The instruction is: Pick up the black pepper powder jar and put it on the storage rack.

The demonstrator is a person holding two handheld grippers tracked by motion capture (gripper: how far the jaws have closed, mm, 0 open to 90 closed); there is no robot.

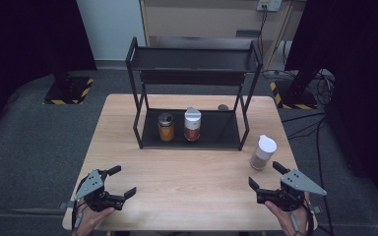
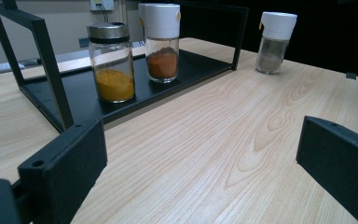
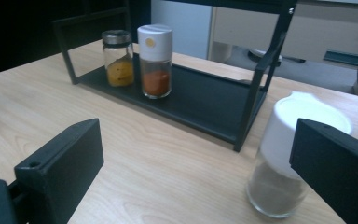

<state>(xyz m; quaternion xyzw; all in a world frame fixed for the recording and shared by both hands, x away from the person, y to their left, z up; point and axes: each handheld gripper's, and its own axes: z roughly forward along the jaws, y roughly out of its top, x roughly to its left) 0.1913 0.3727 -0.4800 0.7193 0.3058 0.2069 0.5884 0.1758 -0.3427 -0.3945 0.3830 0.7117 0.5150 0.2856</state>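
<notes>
While both grippers wait near the front edge of the wooden table (image 1: 192, 187), the thing nearest the right gripper (image 1: 267, 178) is the white-capped jar (image 1: 263, 153) of greyish powder. It stands upright, long axis vertical, on the bare tabletop just outside the black rack's (image 1: 192, 88) front right leg. In the right gripper view it sits just beyond the right-hand jaw, partly hidden by it, not touched.

The right gripper's jaws are spread wide with nothing between them. The left gripper (image 1: 118, 181), well apart at the table's front left, is likewise spread wide and holds nothing.

I count three jars. Two stand side by side on the rack's bottom shelf: a metal-lidded jar (image 1: 166, 127) with yellow-orange powder on the left, and a tall white-capped jar (image 1: 192, 124) with rust-red powder on the right, both upright. All three have clear glass bodies, round in section; the two white caps look like smooth plastic, each with a small yellowish mark on the side.

There is one rack, two tiers of flat dark metal trays on thin square-section legs. Light wood grain runs across the table.
</notes>
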